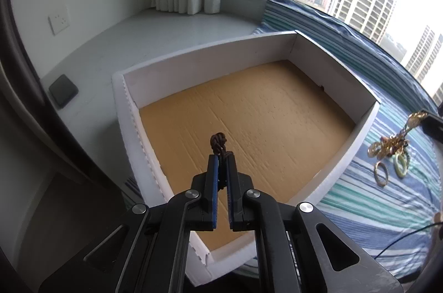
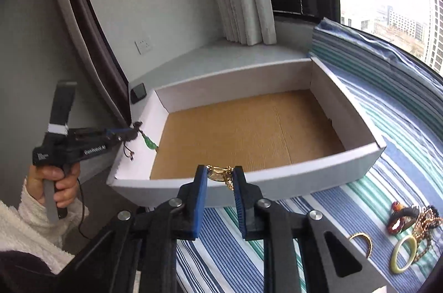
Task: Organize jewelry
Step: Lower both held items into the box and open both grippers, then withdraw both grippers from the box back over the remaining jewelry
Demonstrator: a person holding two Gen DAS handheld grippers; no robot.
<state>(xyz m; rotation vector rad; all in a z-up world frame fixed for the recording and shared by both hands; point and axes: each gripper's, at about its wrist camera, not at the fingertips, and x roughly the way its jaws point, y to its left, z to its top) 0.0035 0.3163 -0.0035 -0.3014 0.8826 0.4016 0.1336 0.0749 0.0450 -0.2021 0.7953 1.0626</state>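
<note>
— So what could slip here?

— Mostly the gold chain (image 2: 220, 173). The right gripper (image 2: 220, 174) pinches it only at the tips, in front of the box's near wall (image 2: 277, 176), with a loop dangling. I think a swing could catch that loop on the wall's edge or shake the chain free onto the striped cloth (image 2: 221, 246).

— And the other hand?

— The left gripper (image 1: 220, 154) is clamped on a dark knotted cord (image 1: 218, 142), over the box's left side; a green pendant (image 2: 151, 144) hangs from it by the serrated left wall (image 1: 130, 127). Those teeth could snag the cord, I'd guess.

— Any room?

— Plenty. The cardboard floor (image 1: 249, 121) is bare, and the remaining bangles (image 2: 402, 254) lie well apart on the right.
</note>
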